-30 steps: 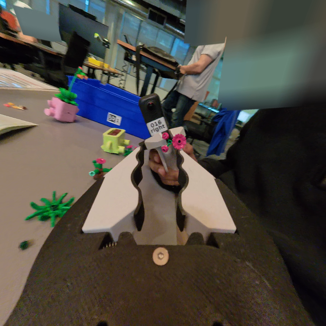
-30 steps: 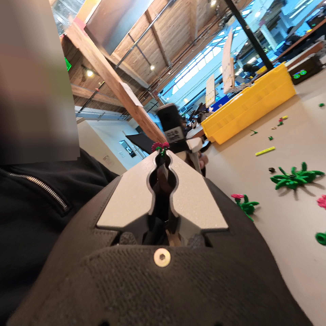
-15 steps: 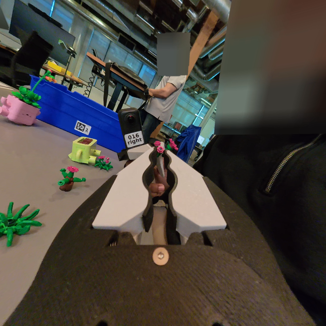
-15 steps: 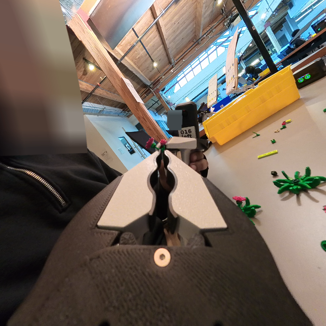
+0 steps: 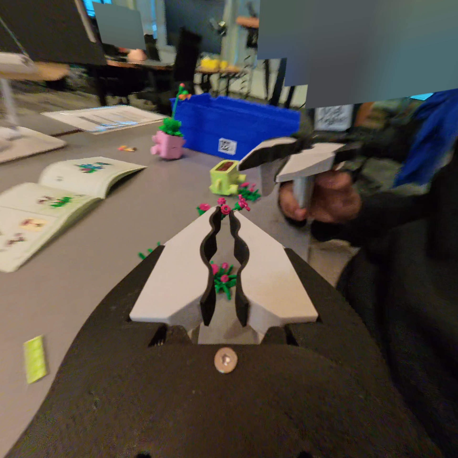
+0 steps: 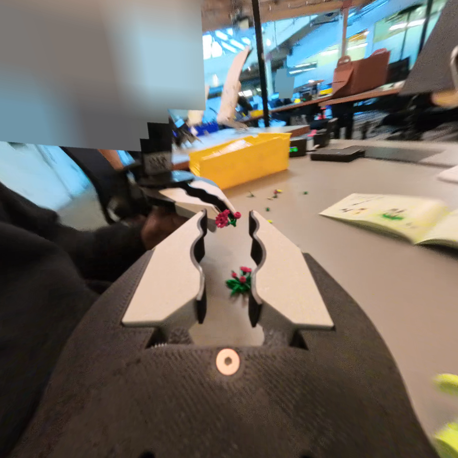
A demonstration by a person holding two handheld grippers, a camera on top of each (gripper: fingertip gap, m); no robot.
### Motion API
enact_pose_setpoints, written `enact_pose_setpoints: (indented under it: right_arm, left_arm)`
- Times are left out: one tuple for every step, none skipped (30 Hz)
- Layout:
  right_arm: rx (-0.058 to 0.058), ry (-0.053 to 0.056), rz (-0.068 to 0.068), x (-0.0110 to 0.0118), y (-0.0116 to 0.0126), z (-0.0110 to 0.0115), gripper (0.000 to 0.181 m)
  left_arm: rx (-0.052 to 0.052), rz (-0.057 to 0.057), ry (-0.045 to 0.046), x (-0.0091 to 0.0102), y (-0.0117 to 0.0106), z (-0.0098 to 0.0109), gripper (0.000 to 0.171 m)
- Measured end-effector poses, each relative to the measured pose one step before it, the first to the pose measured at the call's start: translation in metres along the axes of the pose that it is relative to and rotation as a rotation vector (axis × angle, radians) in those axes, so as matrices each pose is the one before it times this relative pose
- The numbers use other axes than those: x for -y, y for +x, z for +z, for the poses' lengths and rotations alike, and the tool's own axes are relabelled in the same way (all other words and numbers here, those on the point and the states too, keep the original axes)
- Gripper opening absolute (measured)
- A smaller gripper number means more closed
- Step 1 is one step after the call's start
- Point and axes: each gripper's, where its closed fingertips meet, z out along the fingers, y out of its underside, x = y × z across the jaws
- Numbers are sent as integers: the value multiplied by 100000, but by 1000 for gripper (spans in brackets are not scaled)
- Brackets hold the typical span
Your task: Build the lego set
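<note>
One small green plastic sprig with magenta flowers (image 5: 226, 210) sits pinched in the narrow left gripper (image 5: 225, 213); the right gripper (image 6: 227, 215), jaws wide and empty, faces it just beside.

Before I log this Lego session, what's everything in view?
flower sprig: one, pink and green, in left claw tips
flower cluster: one, pink and green, on table
pink pot: one, planted, by blue bin
lime pot: one, near blue bin
blue bin: one, table's far edge
yellow bin: one, far side
instruction booklet: one, open
left claw: shut on sprig
right claw: open, empty
</note>
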Motion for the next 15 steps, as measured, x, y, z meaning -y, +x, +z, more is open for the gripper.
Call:
enact_pose_setpoints:
  right_arm:
    - [-3638,-4747,-10725,-337,-157,142,34]
    - [-3941,-5252,-11024,-448,-135,176,36]
    - [-3643,-5536,-11937,-507,-206,187,35]
    - [-4283,-5669,-12286,-553,-121,182,35]
    - [-5009,-5370,-11909,-533,-5,169,35]
    - [-4730,-3935,-11300,-389,-41,134,34]
    - [-3428,-2421,-10527,-243,-194,88,30]
    - [-2358,-1791,-8277,-151,-260,71,26]
    - [-971,-1035,-5623,-46,-319,77,23]
    - [-336,-787,-3081,-12,-249,115,23]
    - [384,-924,-1146,-53,-209,120,22]
    - [875,-574,-334,-62,-194,107,23]
    - [-22,-444,-449,-62,-24,42,23]
    - [-343,141,-1087,-12,11,-5,22]
    - [-164,53,-1621,-23,-24,-33,20]
  left_arm:
    - [4201,5430,-2365,-168,-188,64,4]
    - [2256,3932,-1985,-175,34,110,4]
    - [768,1989,-1623,-166,133,140,4]
    - [-678,390,-873,-100,255,148,4]
    - [-1344,-518,-293,-46,270,140,4]
    - [-1103,-602,-416,-67,185,111,4]
    - [-552,-226,-538,-78,97,86,4]
    - [-235,-1,-484,-77,38,60,4]
    - [-421,-27,-291,-47,69,40,4]
    - [-672,-120,-83,-13,118,35,4]
    - [-724,-281,-109,-13,110,43,4]
    - [-669,-384,-213,-42,101,58,4]
    - [-269,-519,-559,-101,37,73,4]
    - [-460,-544,-702,-132,52,94,4]
    - [-401,-603,-642,-123,28,91,4]
